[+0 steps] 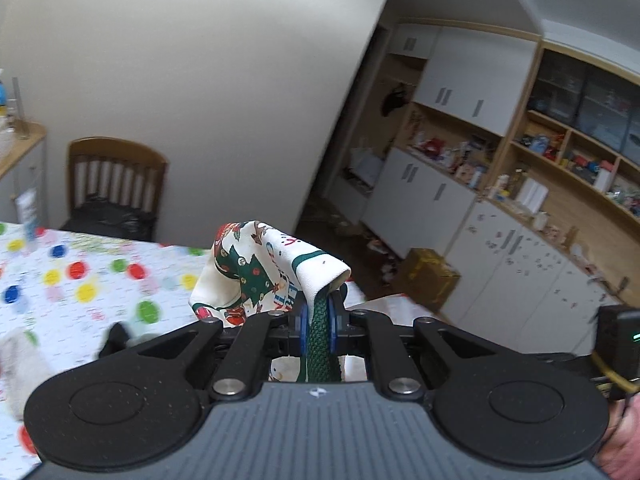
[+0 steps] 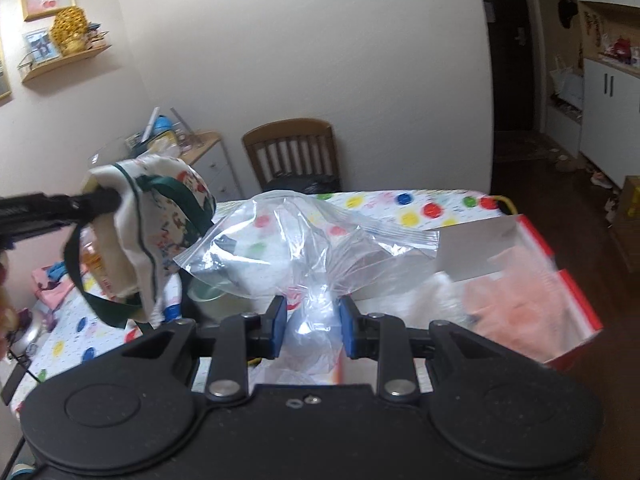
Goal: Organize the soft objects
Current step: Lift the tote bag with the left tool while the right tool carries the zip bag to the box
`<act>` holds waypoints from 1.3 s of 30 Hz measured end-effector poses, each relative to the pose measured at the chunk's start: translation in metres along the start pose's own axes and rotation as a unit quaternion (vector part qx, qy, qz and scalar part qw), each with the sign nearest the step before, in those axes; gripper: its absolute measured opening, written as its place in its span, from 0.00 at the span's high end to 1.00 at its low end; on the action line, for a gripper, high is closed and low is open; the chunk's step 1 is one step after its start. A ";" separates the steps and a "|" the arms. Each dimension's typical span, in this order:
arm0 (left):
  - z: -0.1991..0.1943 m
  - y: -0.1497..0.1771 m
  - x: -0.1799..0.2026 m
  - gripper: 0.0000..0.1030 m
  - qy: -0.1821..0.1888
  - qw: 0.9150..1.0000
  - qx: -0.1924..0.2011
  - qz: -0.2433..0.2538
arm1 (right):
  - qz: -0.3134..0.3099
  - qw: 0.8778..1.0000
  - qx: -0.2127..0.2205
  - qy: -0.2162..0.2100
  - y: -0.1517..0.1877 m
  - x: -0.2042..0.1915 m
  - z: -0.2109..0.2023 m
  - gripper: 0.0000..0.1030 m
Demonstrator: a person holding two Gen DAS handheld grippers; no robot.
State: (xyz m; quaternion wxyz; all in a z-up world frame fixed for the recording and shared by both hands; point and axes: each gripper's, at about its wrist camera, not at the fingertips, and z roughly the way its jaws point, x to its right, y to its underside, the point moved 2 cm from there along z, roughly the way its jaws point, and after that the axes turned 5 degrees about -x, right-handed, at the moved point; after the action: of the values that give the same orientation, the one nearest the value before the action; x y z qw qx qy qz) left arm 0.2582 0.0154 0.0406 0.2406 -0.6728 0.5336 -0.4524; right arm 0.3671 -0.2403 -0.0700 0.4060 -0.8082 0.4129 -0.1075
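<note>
My left gripper (image 1: 319, 320) is shut on the green strap of a white Christmas-print cloth bag (image 1: 260, 268), held up above the table. The same bag (image 2: 160, 232) hangs from the left gripper at the left of the right wrist view, its green strap looping below. My right gripper (image 2: 313, 326) has a bunched part of a clear zip plastic bag (image 2: 304, 240) between its blue pads, which stand apart around it. The plastic bag spreads open above the table, just right of the cloth bag.
A table with a polka-dot cloth (image 1: 80, 280) lies below. A red-and-white open box (image 2: 560, 280) holding something pink sits at the right. A wooden chair (image 2: 294, 152) stands behind the table. Cabinets and cluttered shelves (image 1: 520, 168) line the right wall.
</note>
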 end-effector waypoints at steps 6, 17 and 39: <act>0.030 -0.015 0.053 0.91 0.045 0.999 -0.004 0.018 | 0.009 1.000 0.004 0.019 -0.007 0.045 -0.010 0.74; 0.082 -0.029 0.140 0.91 0.105 0.994 -0.012 0.037 | 0.014 0.999 0.007 0.049 -0.016 0.109 -0.022 0.74; 0.210 0.031 0.110 0.91 0.025 0.993 -0.114 -0.030 | -0.030 0.994 -0.062 0.081 -0.022 0.166 0.052 0.74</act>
State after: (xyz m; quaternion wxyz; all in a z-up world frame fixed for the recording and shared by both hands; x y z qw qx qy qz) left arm 0.4270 -0.1306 -0.0454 0.1353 -0.7001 0.5676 -0.4116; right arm 0.5121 -0.3288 -0.1142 0.3163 -0.8326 0.4260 -0.1591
